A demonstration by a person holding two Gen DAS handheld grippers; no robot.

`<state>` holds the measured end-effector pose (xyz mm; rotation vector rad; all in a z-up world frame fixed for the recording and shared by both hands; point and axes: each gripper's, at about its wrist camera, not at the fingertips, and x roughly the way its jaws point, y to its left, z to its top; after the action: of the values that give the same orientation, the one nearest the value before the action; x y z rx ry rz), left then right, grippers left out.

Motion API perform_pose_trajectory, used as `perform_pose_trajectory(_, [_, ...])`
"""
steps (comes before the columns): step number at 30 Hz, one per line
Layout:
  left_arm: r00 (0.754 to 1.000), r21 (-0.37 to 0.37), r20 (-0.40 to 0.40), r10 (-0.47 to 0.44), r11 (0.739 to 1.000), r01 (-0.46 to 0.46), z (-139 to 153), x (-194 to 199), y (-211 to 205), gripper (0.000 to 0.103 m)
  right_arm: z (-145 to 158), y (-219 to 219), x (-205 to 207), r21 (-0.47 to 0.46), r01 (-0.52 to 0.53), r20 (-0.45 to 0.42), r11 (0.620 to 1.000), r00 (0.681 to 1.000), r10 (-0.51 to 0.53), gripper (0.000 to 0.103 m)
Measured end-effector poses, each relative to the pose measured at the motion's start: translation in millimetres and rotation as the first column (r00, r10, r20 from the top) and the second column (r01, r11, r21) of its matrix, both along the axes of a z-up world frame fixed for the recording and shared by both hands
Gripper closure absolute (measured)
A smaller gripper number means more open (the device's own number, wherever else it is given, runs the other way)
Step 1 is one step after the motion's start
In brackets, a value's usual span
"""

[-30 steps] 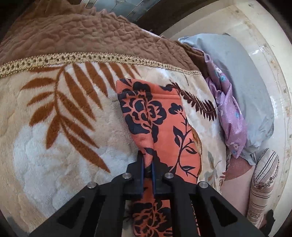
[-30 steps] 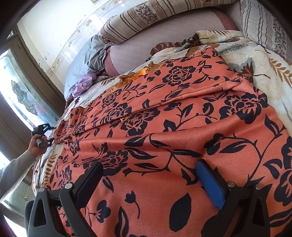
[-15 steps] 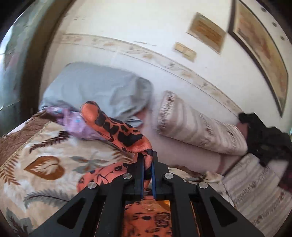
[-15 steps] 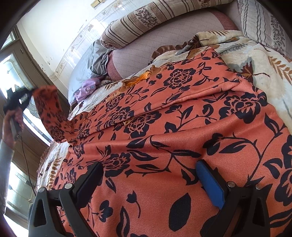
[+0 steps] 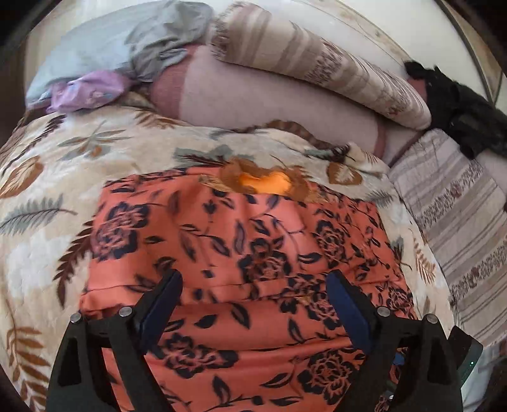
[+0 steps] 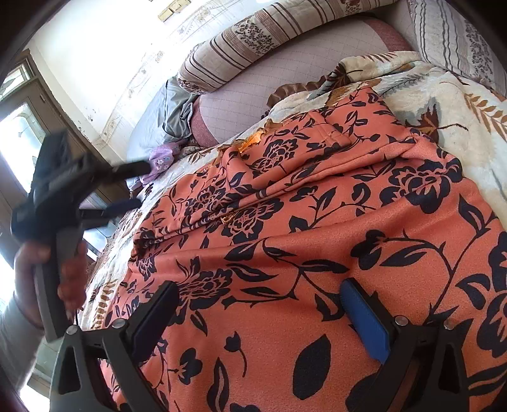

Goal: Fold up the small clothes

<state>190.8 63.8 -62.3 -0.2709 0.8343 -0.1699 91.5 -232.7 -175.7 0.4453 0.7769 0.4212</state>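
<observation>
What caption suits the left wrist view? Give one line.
Left gripper, jaws opening and empty, above the folded orange floral garment on a leaf-print blanket.

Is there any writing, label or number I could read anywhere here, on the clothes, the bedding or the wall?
None can be read.
Orange floral garment: only a flower print, no label showing.
Leaf blanket and striped pillow: patterns only.
Small plates on the wall: too small and washed out to read.
</observation>
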Motion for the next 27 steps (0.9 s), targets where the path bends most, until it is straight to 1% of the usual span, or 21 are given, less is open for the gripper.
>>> perform_pose_trajectory(2, [0.991,0.008,0.047,0.124,0.992,-0.124,0,-15,31,0.011,1,1,1,-0.007,-0.001,-0.01,1.0,1.0,0.001,0.0])
perform_pose_trajectory(3, [0.982,0.011,0.058,0.179,0.984,-0.18,-4,-20,48,0.011,1,2,2,-0.014,-0.001,-0.022,1.0,1.0,0.001,0.001])
perform_pose_trajectory(4, [0.97,0.005,0.06,0.237,0.971,-0.238,-10,-20,64,0.011,4,4,5,-0.036,0.002,-0.054,0.999,0.999,-0.004,0.002])
perform_pose_trajectory(5, [0.959,-0.001,0.047,0.281,0.96,-0.281,-17,-21,78,0.011,10,5,9,-0.06,0.011,-0.091,0.998,0.996,-0.016,0.005])
perform_pose_trajectory(6, [0.948,-0.011,0.03,0.315,0.949,-0.315,-26,-22,90,0.011,18,3,13,-0.043,0.033,-0.124,0.999,0.991,-0.038,0.009])
perform_pose_trajectory(7, [0.939,-0.036,0.019,0.342,0.939,-0.341,-35,-23,100,0.011,28,-2,17,0.018,0.058,-0.145,0.998,0.988,-0.055,0.019])
perform_pose_trajectory(8, [0.934,-0.058,0.015,0.357,0.933,-0.356,-41,-24,106,0.011,37,-6,21,0.059,0.073,-0.146,0.996,0.987,-0.064,0.022])
perform_pose_trajectory(9, [0.93,-0.075,0.013,0.367,0.928,-0.365,-48,-26,114,0.011,49,-11,27,0.077,0.096,-0.136,0.992,0.987,-0.085,0.022])
perform_pose_trajectory(10, [0.929,-0.085,0.013,0.37,0.926,-0.368,-54,-27,119,0.011,60,-15,36,0.081,0.122,-0.125,0.989,0.986,-0.112,0.022])
perform_pose_trajectory(12, [0.931,-0.101,0.002,0.365,0.926,-0.363,-70,-28,125,0.011,71,-23,63,0.104,0.151,-0.15,0.983,0.979,-0.134,0.022])
perform_pose_trajectory(13, [0.926,-0.12,-0.039,0.376,0.918,-0.378,-78,-25,127,0.011,71,-27,80,0.113,0.176,-0.181,0.978,0.971,-0.154,0.022])
perform_pose_trajectory(14, [0.919,-0.146,-0.036,0.393,0.908,-0.394,-78,-25,129,0.011,68,-30,96,0.118,0.201,-0.216,0.972,0.961,-0.173,0.022])
perform_pose_trajectory(15, [0.917,-0.161,-0.019,0.399,0.904,-0.397,-75,-25,130,0.011,64,-33,111,0.114,0.227,-0.245,0.967,0.95,-0.194,0.022])
perform_pose_trajectory(18, [0.919,-0.156,-0.04,0.393,0.906,-0.394,-77,-20,128,0.011,47,-36,145,0.061,0.299,-0.308,0.952,0.913,-0.267,0.022])
perform_pose_trajectory(19, [0.918,-0.149,-0.036,0.396,0.906,-0.397,-77,-19,126,0.011,40,-37,152,0.036,0.332,-0.331,0.943,0.894,-0.302,0.023])
perform_pose_trajectory(21, [0.917,-0.156,-0.037,0.398,0.904,-0.398,-75,-18,126,0.011,30,-37,162,-0.002,0.369,-0.363,0.93,0.866,-0.344,0.037])
perform_pose_trajectory(23, [0.914,-0.158,-0.045,0.402,0.901,-0.404,-76,-15,126,0.011,26,-34,169,-0.047,0.387,-0.38,0.921,0.846,-0.374,0.059])
perform_pose_trajectory(24, [0.915,-0.152,-0.046,0.402,0.902,-0.404,-76,-15,126,0.011,27,-29,173,-0.096,0.376,-0.378,0.922,0.843,-0.383,0.067])
perform_pose_trajectory(25, [0.915,-0.148,-0.045,0.401,0.903,-0.403,-76,-17,127,0.011,29,-25,177,-0.14,0.36,-0.369,0.922,0.846,-0.386,0.082])
perform_pose_trajectory(26, [0.916,-0.144,-0.044,0.399,0.905,-0.401,-76,-17,126,0.011,36,-20,179,-0.179,0.343,-0.348,0.922,0.855,-0.385,0.087])
perform_pose_trajectory(27, [0.917,-0.143,-0.042,0.397,0.906,-0.399,-76,-16,126,0.011,46,-15,179,-0.223,0.327,-0.309,0.918,0.87,-0.385,0.088])
